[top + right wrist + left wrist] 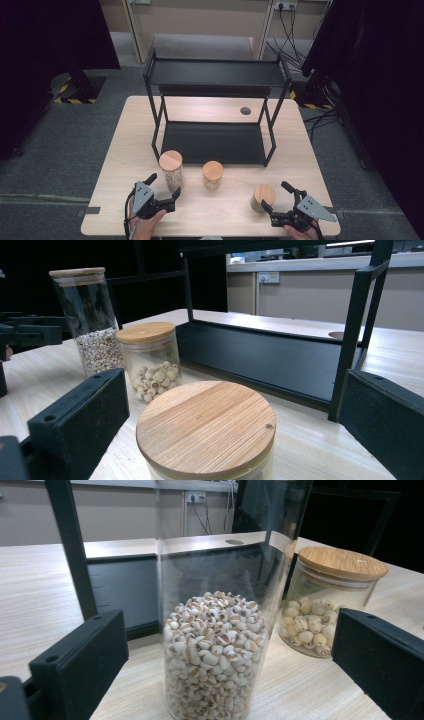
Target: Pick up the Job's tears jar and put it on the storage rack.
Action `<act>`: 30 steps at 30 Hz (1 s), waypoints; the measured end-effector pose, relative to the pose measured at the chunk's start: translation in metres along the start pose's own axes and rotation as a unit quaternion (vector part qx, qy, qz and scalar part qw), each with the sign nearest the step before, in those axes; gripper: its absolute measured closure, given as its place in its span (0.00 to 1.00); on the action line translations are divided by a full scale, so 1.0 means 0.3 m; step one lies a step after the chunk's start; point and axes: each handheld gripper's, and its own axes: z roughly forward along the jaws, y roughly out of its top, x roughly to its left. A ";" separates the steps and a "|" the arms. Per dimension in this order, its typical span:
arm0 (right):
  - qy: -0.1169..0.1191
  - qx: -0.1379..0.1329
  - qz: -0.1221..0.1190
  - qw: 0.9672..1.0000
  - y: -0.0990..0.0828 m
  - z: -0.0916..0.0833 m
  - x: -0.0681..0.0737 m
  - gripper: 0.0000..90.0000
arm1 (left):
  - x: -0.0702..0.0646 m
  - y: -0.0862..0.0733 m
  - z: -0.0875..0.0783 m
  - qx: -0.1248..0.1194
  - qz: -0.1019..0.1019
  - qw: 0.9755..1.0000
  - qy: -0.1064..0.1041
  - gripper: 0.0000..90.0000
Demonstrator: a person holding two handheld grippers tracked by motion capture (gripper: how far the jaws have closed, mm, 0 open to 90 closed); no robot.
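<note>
A tall glass jar (171, 170) with a wooden lid, part filled with small pale grains (212, 650), stands at the front left of the wooden table (130, 150). My left gripper (164, 185) is open, one jaw on each side of this jar and clear of the glass (227, 645). A shorter jar of round white seeds (212, 175) sits to its right (330, 605). A low jar with a wooden lid (263, 197) stands front right. My right gripper (275, 195) is open around it without touching (232, 405), its lid (206, 427) close below the camera.
A black two-tier metal shelf (215, 100) stands at the table's middle and back, its lower tray (260, 357) just behind the jars. A cable hole (245, 110) lies behind it. Dark curtains flank both sides, and cables (290, 35) run on the floor beyond.
</note>
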 end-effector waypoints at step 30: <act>0.000 0.000 0.015 1.000 -0.003 0.004 -0.011 0.01 | 0.005 0.042 0.060 -0.001 0.010 1.000 0.005 0.02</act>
